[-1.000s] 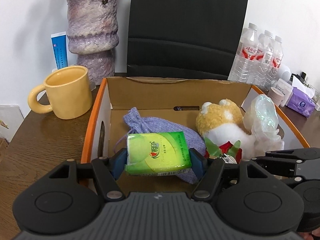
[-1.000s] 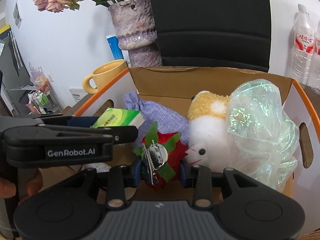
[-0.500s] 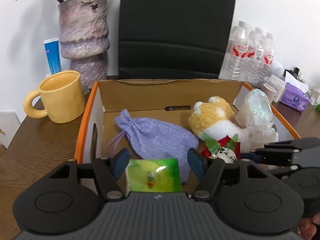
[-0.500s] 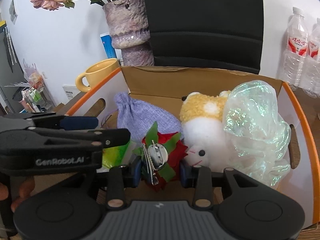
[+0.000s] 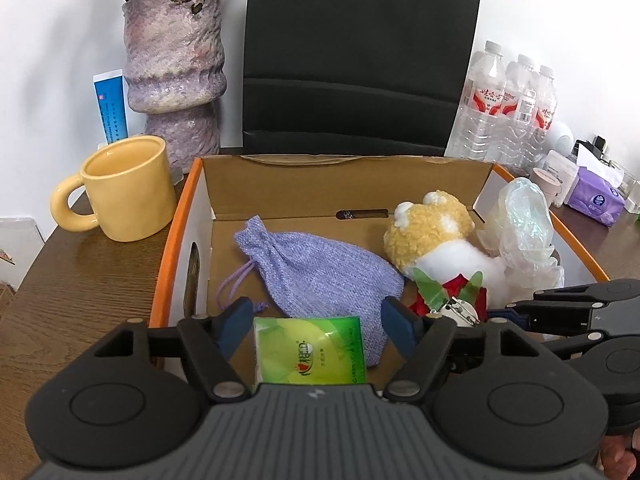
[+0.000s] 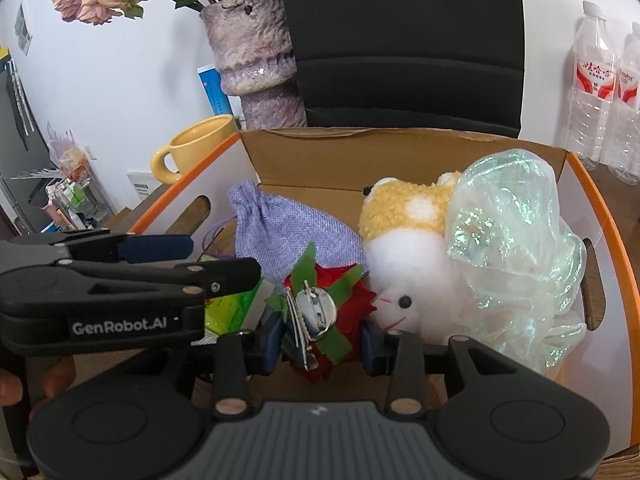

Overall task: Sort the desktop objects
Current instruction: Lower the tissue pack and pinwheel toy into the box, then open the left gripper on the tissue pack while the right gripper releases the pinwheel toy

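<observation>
Left gripper fingers opening above flat tissue pack; right gripper fingers clamp upright red flower brooch

Both views ride just behind their own tongs, looking forward and steeply down into the cardboard box from close above its near rim. The left wrist view sits toward the box's left side, with the right tongs entering at 4 o'clock. The right wrist view sits farther right, with the left tongs at 9 o'clock. Both share the box interior, the vase at 11 o'clock and the chair back at 12.
</observation>
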A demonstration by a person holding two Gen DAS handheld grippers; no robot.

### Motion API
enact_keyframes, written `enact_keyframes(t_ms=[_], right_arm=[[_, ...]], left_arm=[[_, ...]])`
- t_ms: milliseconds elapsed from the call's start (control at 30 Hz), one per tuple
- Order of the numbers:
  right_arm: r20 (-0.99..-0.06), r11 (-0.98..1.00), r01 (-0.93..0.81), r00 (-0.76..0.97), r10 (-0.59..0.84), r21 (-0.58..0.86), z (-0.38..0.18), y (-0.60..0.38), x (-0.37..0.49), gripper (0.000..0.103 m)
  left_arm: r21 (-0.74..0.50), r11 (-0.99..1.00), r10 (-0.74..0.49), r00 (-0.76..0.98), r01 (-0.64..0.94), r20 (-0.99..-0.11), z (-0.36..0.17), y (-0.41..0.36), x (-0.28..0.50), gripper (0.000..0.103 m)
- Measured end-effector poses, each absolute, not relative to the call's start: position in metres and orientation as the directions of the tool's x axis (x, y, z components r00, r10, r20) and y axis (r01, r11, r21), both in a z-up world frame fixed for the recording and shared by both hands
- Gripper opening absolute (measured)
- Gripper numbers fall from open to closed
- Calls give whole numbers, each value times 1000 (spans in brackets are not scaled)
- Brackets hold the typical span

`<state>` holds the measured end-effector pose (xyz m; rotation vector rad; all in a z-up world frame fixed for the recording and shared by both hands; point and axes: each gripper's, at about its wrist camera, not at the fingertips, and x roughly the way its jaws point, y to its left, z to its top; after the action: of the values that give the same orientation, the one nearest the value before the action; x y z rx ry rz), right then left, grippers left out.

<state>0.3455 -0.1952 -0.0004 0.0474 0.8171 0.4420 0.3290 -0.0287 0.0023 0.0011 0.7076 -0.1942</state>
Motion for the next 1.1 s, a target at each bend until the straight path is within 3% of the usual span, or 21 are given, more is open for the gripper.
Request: enact_keyframes(t_ms=[133,267,700,933,1100], right_arm=[[-696,910,-361,600,395,204,-1,-195,345,40],[-701,915,-359,604,378,185,-2,-194,346,55],[-683,915,-371,627,374,160,4,-192,341,67],[-642,909,-397,666,379,124,15,-186,331,90],[-612,907,-397,686,394,140,22,-189,327,93]], left_arm=[[-64,982,-176,746,177,-642,3,-29,328,77],[-66,983,-175,751,173,-637,4,-29,327,82],[-72,983,-177,758,170,-628,6,-29,325,88],[-76,984,-173,778,160,-604,13,-28,321,103],[-88,985,-170,792,146,-586,18,-26,318,103]])
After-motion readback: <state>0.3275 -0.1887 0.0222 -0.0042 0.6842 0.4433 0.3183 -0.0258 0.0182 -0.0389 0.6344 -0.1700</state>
